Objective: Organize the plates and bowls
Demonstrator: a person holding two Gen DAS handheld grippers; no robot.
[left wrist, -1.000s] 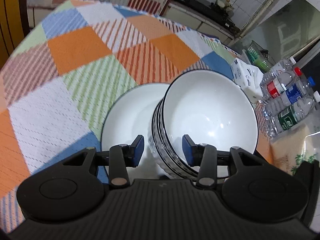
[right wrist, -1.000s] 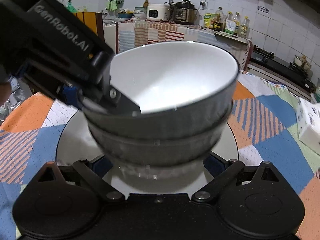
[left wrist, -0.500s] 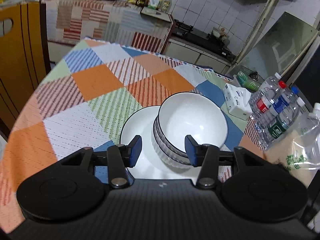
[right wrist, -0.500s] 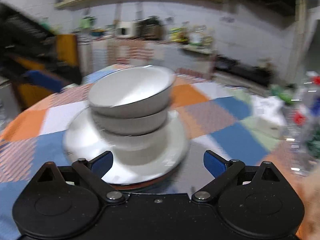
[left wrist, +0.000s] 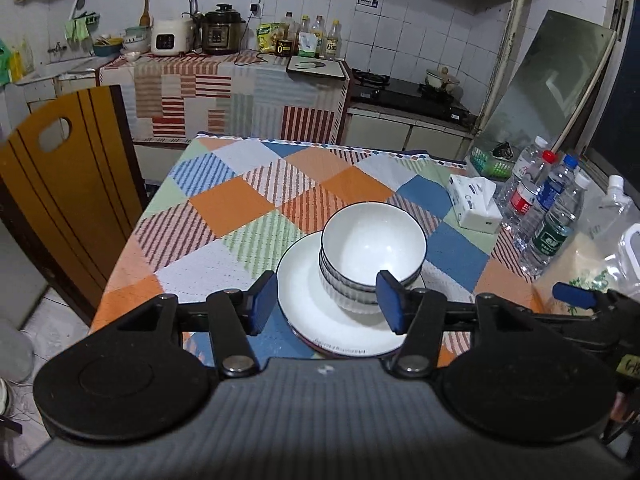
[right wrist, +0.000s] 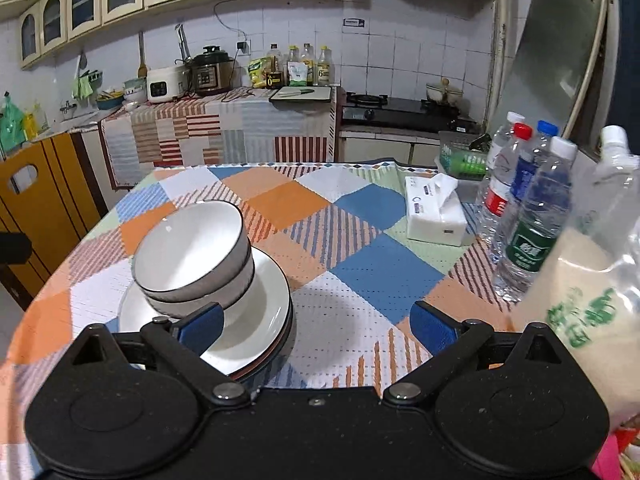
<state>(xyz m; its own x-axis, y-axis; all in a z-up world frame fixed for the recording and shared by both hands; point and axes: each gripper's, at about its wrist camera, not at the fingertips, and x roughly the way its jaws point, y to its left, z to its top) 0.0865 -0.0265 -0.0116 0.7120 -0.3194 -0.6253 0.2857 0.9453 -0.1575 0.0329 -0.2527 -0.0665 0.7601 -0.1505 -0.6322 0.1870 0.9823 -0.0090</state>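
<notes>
A stack of white bowls with dark rims [left wrist: 372, 248] stands on a stack of white plates [left wrist: 308, 300] on the checked tablecloth. It also shows in the right wrist view, bowls [right wrist: 192, 256] on plates [right wrist: 264, 312], at the left. My left gripper [left wrist: 326, 306] is open and empty, held back above the near edge of the plates. My right gripper [right wrist: 316, 326] is open wide and empty, to the right of the stack and clear of it.
A tissue box [right wrist: 434, 212] lies at the table's right. Several water bottles [right wrist: 528, 208] and a large plastic pouch [right wrist: 592, 280] stand at the right edge. A wooden chair back [left wrist: 60, 184] is at the left. Kitchen counters are behind.
Both grippers have pulled back and up from the stack. The left gripper let go of the top bowl's rim; the bowls now sit untouched on the plates.
</notes>
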